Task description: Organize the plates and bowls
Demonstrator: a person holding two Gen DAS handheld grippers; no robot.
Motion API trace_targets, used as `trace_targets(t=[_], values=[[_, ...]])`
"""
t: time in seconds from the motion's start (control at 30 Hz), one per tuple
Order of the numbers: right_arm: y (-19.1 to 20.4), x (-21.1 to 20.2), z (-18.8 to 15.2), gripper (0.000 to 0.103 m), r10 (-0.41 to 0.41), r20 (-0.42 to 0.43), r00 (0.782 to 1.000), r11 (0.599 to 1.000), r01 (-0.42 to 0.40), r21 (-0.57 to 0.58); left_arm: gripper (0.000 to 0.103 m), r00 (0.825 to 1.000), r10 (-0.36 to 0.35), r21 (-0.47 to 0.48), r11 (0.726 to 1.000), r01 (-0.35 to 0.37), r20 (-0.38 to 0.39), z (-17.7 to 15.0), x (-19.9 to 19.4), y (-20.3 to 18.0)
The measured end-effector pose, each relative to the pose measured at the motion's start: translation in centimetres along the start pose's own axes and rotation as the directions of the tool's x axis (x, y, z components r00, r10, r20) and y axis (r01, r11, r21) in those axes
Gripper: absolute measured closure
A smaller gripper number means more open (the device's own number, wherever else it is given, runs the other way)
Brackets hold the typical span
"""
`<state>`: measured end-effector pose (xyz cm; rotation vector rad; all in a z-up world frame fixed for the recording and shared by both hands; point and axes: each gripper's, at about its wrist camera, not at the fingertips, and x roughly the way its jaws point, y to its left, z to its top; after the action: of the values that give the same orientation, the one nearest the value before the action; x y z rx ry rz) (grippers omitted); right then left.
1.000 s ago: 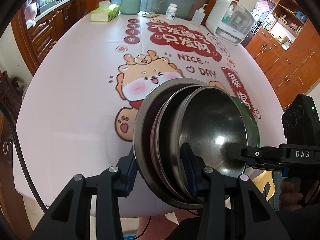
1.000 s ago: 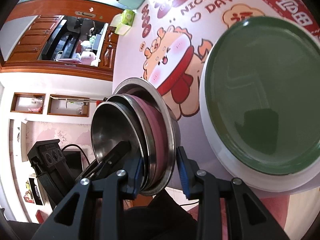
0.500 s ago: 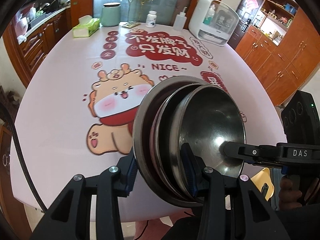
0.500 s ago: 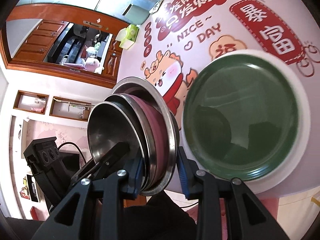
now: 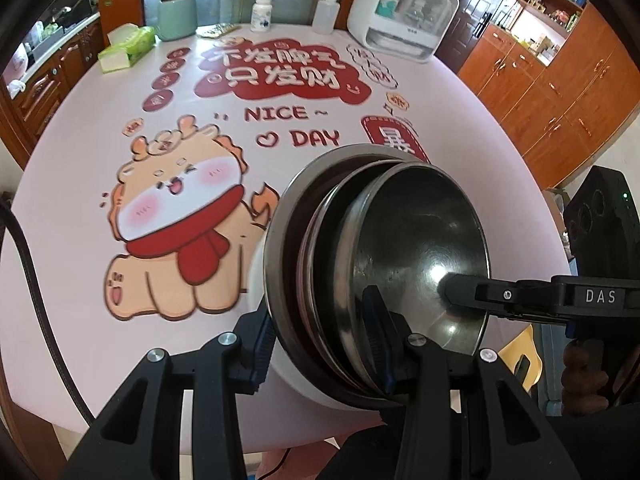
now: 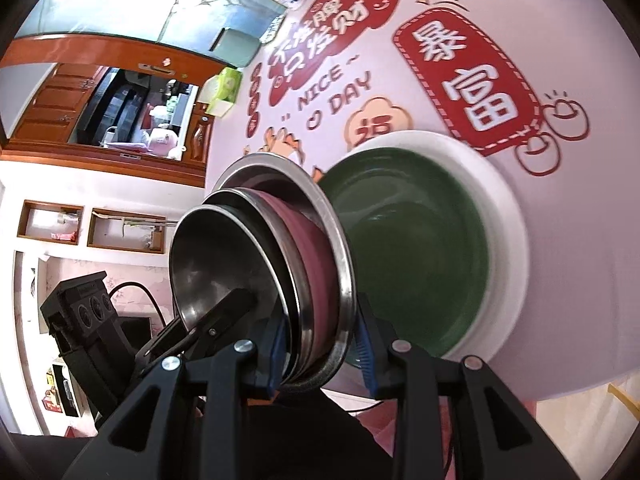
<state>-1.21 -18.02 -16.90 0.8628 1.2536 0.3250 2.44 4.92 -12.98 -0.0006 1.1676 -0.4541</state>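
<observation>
1. The stack of bowls (image 5: 384,272) stands on edge over the near rim of the table (image 5: 72,240), and its far side is hidden in both views. Between the outer steel bowls only a dark red edge (image 6: 316,264) shows, so the exact count is hard to make out.
2. The green plate (image 6: 420,248) with its white rim lies flat on the table just beside the stack. In the left wrist view only a white sliver of it shows below the bowls.
3. The left gripper (image 5: 320,344) is clenched on the stack, one blue pad outside the biggest bowl and one inside the innermost.
4. The right gripper (image 6: 320,352) clamps the same stack from the opposite side. Its finger tip (image 5: 460,292) reaches into the innermost bowl in the left wrist view, where part of a hand (image 5: 580,376) shows beneath it.
5. Readable writing: "DAS" on the right gripper's finger, "NICE ~ DAY" on the tablecloth, and large Chinese characters in red panels. The label on the white bottle (image 5: 262,14) is too small to read.
6. Compared with a second ago, the stack sits farther right over the cartoon print, the whole "DAY" is uncovered, and the green plate appears smaller and farther off in the right wrist view. Both grips look unchanged.
</observation>
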Motion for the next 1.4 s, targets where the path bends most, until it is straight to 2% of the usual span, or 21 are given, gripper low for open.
trace_targets(t=[0.4, 0.77, 1.0, 1.17, 1.4], values=[[-3.0, 0.6, 1.9, 0.073, -0.047, -0.124, 0.991, 0.999, 0.044, -0.023, 0.063, 0.996, 0.026, -0.088, 0.996, -0.034, -0.09, -0.1, 3.7, -1.7], [-3.5, 1.4, 3.4, 0.072, -0.058, -0.199, 0.978, 0.994, 0.039, -0.1, 0.062, 0.989, 0.085, -0.193, 0.975, -0.107, -0.118, -0.2, 5.0, -2.0], [-2.1, 1.3, 3.8, 0.07, -0.119, -0.169, 0.978, 0.971, 0.079, -0.227, 0.061, 0.98, 0.157, -0.21, 0.961, -0.181, -0.126, -0.4, 4.9, -2.2], [-1.6, 0.8, 4.0, 0.069, -0.148, -0.138, 0.979, 0.962, 0.11, -0.249, 0.061, 0.976, 0.183, -0.213, 0.955, -0.205, -0.121, -0.4, 4.4, -2.0], [-0.9, -0.9, 3.3, 0.054, -0.155, -0.027, 0.988, 0.965, 0.146, -0.218, 0.058, 0.981, 0.179, -0.185, 0.964, -0.191, -0.081, -0.2, 3.1, -1.4]])
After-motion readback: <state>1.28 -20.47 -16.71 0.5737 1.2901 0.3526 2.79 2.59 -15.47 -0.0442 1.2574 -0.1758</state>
